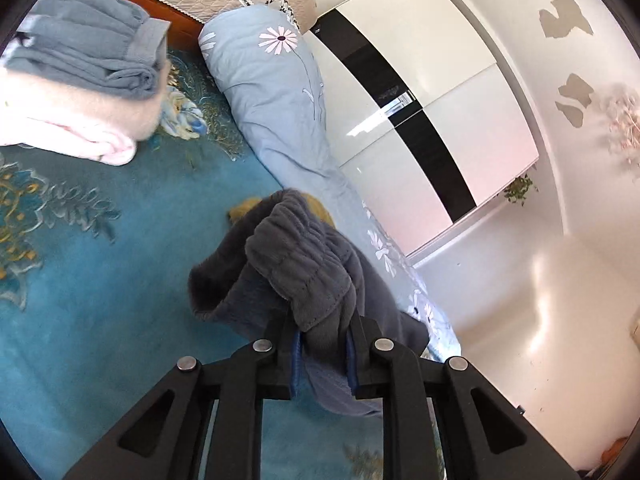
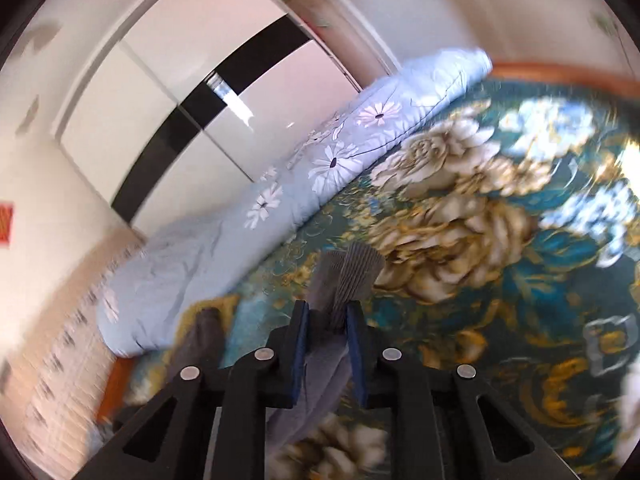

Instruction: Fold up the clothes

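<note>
The left gripper (image 1: 322,344) is pressed together on a dark grey garment (image 1: 296,264); its blue pads pinch the gathered elastic waistband, and the cloth bunches up above the fingertips and hangs down on both sides, over the bed. The right gripper (image 2: 328,332) is also closed on grey cloth: a ribbed cuff (image 2: 356,276) stands up between its pads and the rest of the fabric hangs below the jaws, so both claws hold the clothing, and the cuff looks to be of the same garment, though this is not sure. Both grippers point slightly downward, and the right wrist view is blurred. Under them lies the bed cover (image 1: 100,264), teal with gold and white flowers, and this part of the bed is open and flat. Something yellow-brown (image 1: 248,206) shows just behind the garment; what it is I cannot tell. Along the far edge of the bed a long light blue quilt roll (image 1: 280,92) with white daisies runs beside the floor. Near the head corner of the bed a folded blue-grey garment (image 1: 92,48) rests on a folded pink one (image 1: 76,124). Beyond the bed stand a white wardrobe (image 1: 460,92) with a black stripe and the wall.
</note>
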`<state>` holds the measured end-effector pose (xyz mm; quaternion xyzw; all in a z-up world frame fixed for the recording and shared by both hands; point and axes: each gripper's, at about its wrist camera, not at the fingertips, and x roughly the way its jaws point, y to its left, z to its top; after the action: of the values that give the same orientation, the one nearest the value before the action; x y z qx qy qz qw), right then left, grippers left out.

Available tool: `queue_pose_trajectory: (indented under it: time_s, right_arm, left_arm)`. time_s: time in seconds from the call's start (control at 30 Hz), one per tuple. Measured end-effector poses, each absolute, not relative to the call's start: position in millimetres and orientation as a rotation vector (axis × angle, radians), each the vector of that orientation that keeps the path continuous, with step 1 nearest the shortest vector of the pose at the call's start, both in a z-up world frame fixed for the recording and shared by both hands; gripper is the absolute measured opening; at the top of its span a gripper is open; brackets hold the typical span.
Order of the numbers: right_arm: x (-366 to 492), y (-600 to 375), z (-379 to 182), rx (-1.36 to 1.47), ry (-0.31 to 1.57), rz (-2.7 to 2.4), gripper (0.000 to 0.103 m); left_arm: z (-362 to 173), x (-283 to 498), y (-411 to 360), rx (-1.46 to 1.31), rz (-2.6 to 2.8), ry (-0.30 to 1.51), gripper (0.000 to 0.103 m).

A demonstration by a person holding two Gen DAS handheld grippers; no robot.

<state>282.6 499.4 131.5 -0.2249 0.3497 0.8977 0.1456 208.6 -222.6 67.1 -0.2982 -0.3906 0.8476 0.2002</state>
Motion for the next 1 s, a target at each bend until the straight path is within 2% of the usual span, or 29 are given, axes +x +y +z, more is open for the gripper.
queue_pose_trajectory:
  time_s: [0.07,0.13,0.23,0.33,0.43,0.5,0.57,0.7,0.9,1.0]
  right_arm:
    - [286,503,113,-0.797,0.959,2.504,0.019]
    - [290,512,93,-0.883,0.964,2.395,0.007]
    - [307,529,69,-0.926,1.03,2.258,0.007]
    - [321,539,64,-0.912,1.07,2.2,0.007]
    - [319,533,81,-0.851,1.066,2.236,0.007]
    - [307,521,99,-0.813,1.015,2.29,0.011]
    - [282,502,117,-0.8,0.971,2.381,0.011]
    - [219,438,153,-0.869,0.841,2.595,0.011]
    - [102,300,177,-1.161,0.662,2.854,0.012]
    - [53,233,174,-1.334,0.568,2.885,0.028]
  left_arm:
    - [37,206,-213,-0.978,2.372,-1.097,0.018]
    - [6,205,-209,-1.104,2.35,-1.135,0.018]
    - [-29,210,-216,-1.187,2.305,-1.224,0.018]
    - [-30,218,-220,-1.174,2.321,-1.201,0.018]
    - [-27,221,-220,-1.153,2.351,-1.159,0.018]
    - [-13,217,-214,-1.144,2.371,-1.117,0.018]
    - [3,212,-207,-1.136,2.391,-1.074,0.018]
    - [-6,212,-211,-1.115,2.368,-1.061,0.018]
    - [-15,201,-216,-1.077,2.277,-1.138,0.019]
    - [-19,205,-222,-1.051,2.209,-1.19,0.019]
